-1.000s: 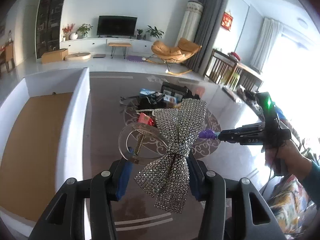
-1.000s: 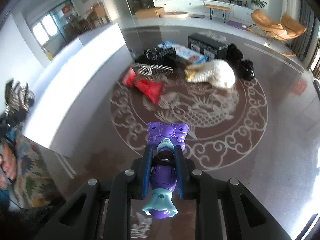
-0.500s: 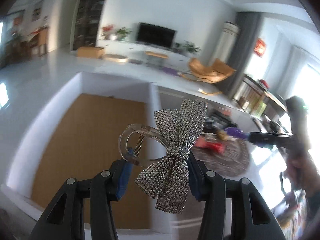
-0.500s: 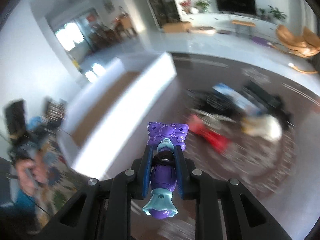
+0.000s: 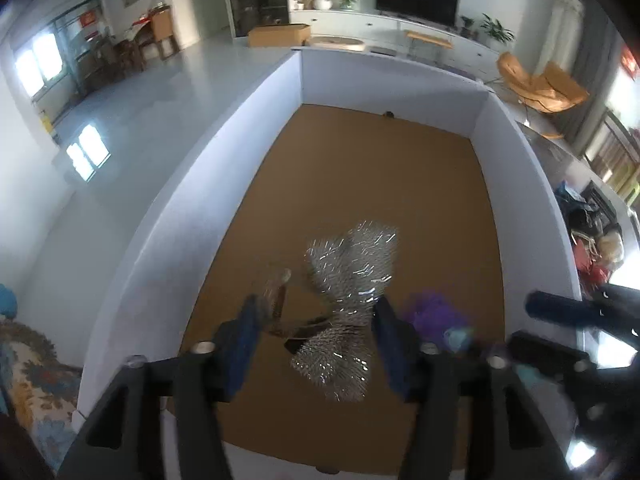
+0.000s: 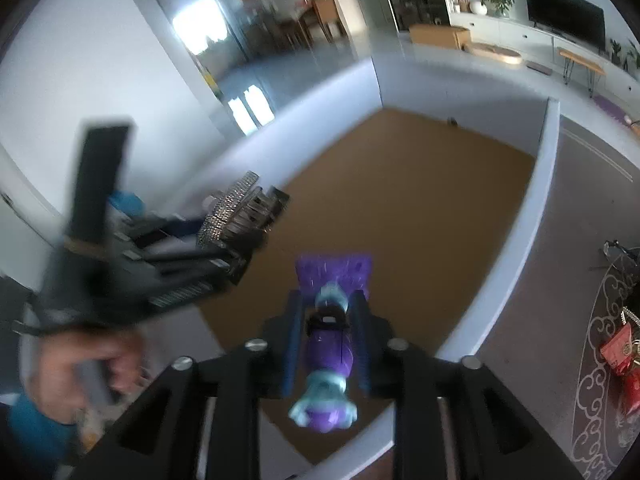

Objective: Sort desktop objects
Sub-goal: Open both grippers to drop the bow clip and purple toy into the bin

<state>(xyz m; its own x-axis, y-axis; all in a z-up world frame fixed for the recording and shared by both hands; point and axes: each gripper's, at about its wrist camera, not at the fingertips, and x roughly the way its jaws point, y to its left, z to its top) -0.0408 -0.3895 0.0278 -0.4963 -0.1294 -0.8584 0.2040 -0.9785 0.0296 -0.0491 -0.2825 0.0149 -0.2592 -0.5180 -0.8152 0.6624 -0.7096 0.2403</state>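
Silver rhinestone bow clip (image 5: 352,280); purple-teal toy (image 6: 328,344); white box (image 5: 380,80), brown floor.

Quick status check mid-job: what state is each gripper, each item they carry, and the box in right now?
Left gripper: over the box, fingers just opened wide.
Rhinestone bow clip: between the left fingers, blurred, apparently released.
Right gripper: over the box, fingers just opening.
Purple hair clip: between the right fingers, grip loosening.
White box: open-topped, brown floor bare beyond the two clips.

A white-walled box (image 5: 520,184) with brown floor stands on the patterned table (image 6: 560,320).
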